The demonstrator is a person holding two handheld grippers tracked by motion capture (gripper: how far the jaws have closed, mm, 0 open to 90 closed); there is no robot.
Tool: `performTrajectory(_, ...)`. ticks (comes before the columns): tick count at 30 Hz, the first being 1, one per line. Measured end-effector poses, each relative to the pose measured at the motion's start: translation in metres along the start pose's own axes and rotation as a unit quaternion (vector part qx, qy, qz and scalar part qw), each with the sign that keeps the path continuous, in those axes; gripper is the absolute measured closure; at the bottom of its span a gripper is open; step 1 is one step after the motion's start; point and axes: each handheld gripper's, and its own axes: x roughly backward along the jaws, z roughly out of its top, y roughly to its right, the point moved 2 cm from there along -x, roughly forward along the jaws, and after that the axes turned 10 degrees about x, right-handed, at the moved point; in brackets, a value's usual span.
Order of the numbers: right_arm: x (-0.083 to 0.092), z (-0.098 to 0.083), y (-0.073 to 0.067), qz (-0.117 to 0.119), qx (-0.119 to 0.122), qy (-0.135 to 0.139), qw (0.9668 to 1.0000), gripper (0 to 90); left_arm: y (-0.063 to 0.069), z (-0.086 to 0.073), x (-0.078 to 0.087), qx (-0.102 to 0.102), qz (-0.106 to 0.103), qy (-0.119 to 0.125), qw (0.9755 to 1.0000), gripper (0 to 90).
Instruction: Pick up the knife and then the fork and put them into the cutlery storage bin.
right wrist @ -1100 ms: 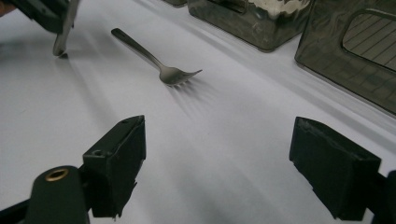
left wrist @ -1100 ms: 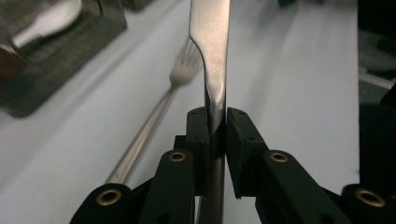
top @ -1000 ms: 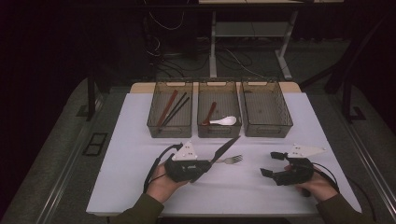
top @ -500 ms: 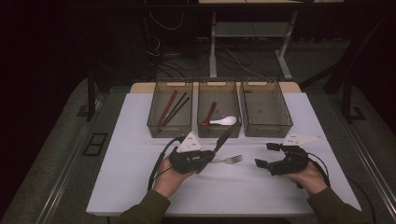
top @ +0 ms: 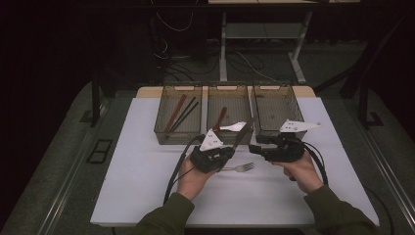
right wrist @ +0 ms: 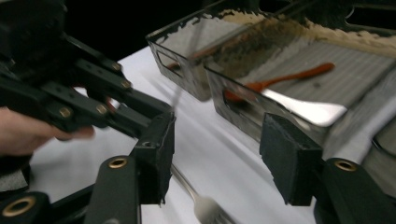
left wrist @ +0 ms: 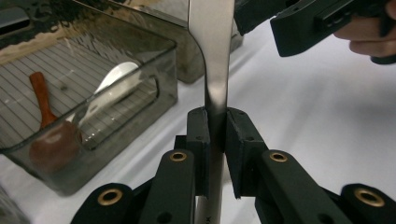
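My left gripper (top: 227,155) is shut on a steel table knife (top: 243,136). The blade rises up and away toward the middle bin (top: 228,89). In the left gripper view the pads (left wrist: 236,135) pinch the flat blade (left wrist: 212,46) near its handle. My right gripper (top: 257,145) hovers just right of the blade tip. Its jaws have just been closing. In the right gripper view they (right wrist: 217,154) still stand apart with nothing between the pads. A fork (top: 240,168) lies on the white table below both grippers.
Three clear bins stand in a row at the back. The left bin (top: 161,128) holds chopsticks and a brown stick. A wooden spoon (left wrist: 51,140) and a white spoon (left wrist: 114,81) lie in the middle bin. I see nothing inside the right bin (top: 277,89).
The right hand has come left and up, close to the knife tip, and its jaws have narrowed. The left hand has carried the knife a little to the right.
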Motion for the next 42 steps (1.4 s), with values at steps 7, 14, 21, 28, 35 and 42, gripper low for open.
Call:
performTrajectory(7,-0.017,0.011,-0.001,0.028,-0.008,0.018,0.9994,59.0,0.003,0.002,-0.005,0.004,0.007,0.011,0.9999,79.1)
performTrajectory(14,-0.028,0.016,-0.001,0.044,-0.015,0.029,0.9985,77.9,0.005,0.002,-0.007,0.002,0.008,0.017,0.9998,79.1)
performTrajectory(21,-0.03,0.018,-0.001,0.063,-0.019,0.038,0.9971,87.9,0.005,0.0,-0.009,0.001,0.0,0.016,0.9999,79.0)
performTrajectory(28,-0.029,0.019,-0.003,0.067,-0.011,0.035,0.9971,88.3,0.003,-0.001,-0.008,0.008,-0.02,0.022,0.9995,77.9)
performTrajectory(35,-0.018,0.028,-0.002,0.059,0.002,0.041,0.9974,88.3,-0.001,-0.007,0.004,0.007,-0.036,0.023,0.9991,65.9)
performTrajectory(42,0.0,0.04,0.016,0.032,0.001,0.041,0.9986,88.3,-0.01,-0.02,0.02,-0.01,-0.055,0.012,0.9983,51.4)
